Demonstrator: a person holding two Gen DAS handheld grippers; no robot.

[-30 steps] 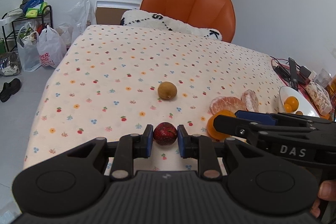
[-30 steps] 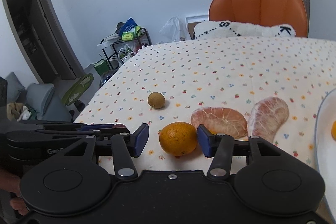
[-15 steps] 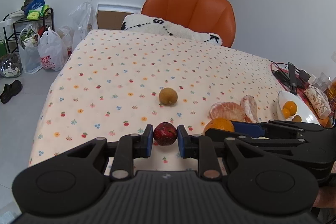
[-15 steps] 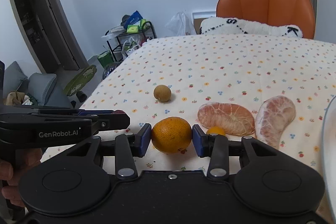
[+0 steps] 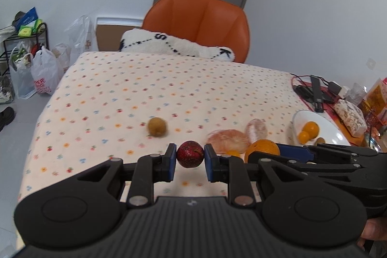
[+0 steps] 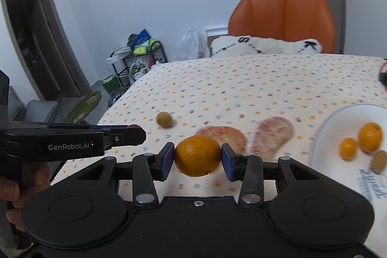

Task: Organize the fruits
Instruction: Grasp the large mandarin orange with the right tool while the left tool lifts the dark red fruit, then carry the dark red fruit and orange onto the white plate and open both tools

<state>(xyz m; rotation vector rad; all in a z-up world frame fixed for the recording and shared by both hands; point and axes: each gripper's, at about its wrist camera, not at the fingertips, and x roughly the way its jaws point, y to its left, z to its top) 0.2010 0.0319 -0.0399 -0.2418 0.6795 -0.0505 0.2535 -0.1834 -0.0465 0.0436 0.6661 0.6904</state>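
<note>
At frame centre, the left gripper (image 5: pixel 190 157) clamps a red plum (image 5: pixel 190 154) and the right gripper (image 6: pixel 197 157) grips an orange (image 6: pixel 197 155), likely bound for the white plate (image 6: pixel 326 134) at right.

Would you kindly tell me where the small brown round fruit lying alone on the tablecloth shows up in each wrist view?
Left wrist view: the small brown fruit lies left of centre, beyond and left of the left claw.
Right wrist view: the same fruit lies left of centre, beyond the right claw.
Shared landmark: the orange chair behind the table.
</note>
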